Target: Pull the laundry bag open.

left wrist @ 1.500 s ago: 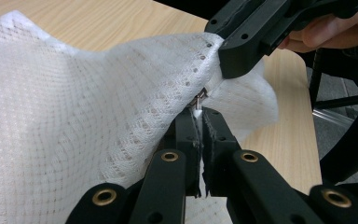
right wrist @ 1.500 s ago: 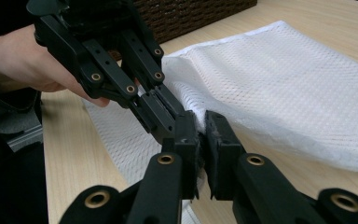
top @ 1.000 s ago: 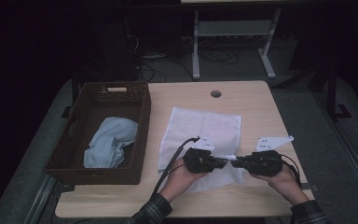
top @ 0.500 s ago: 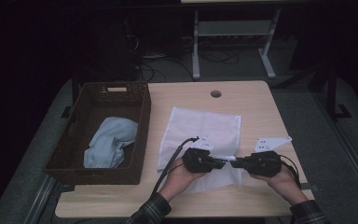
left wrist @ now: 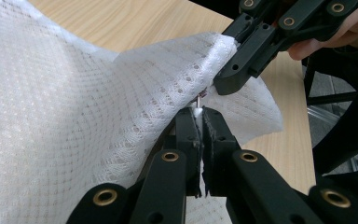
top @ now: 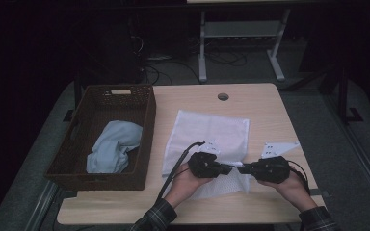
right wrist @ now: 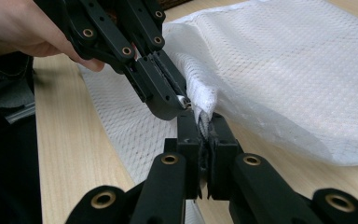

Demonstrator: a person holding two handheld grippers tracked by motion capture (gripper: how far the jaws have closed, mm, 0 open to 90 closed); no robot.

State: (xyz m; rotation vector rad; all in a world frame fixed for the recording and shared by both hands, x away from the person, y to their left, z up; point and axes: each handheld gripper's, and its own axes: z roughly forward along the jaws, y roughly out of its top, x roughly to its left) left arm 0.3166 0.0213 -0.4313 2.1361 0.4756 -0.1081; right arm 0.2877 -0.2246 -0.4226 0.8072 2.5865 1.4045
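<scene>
A white mesh laundry bag (top: 211, 134) lies flat on the wooden table (top: 265, 110), its near edge lifted. My left gripper (top: 230, 169) and right gripper (top: 243, 169) meet tip to tip over that edge. In the left gripper view my own jaws (left wrist: 199, 113) are shut on a pinch of the mesh bag (left wrist: 74, 112), and the right gripper (left wrist: 227, 80) grips the same fold just above. In the right gripper view my jaws (right wrist: 204, 120) are shut on the bag's bunched edge (right wrist: 205, 100), with the left gripper (right wrist: 170, 103) pressed beside it. A small metal piece glints between the tips.
A dark wicker basket (top: 143, 115) stands on the table's left side with a crumpled light blue cloth (top: 112, 147) inside. A round cable hole (top: 223, 96) sits near the far edge. Bare wood lies right of the bag and along the near edge.
</scene>
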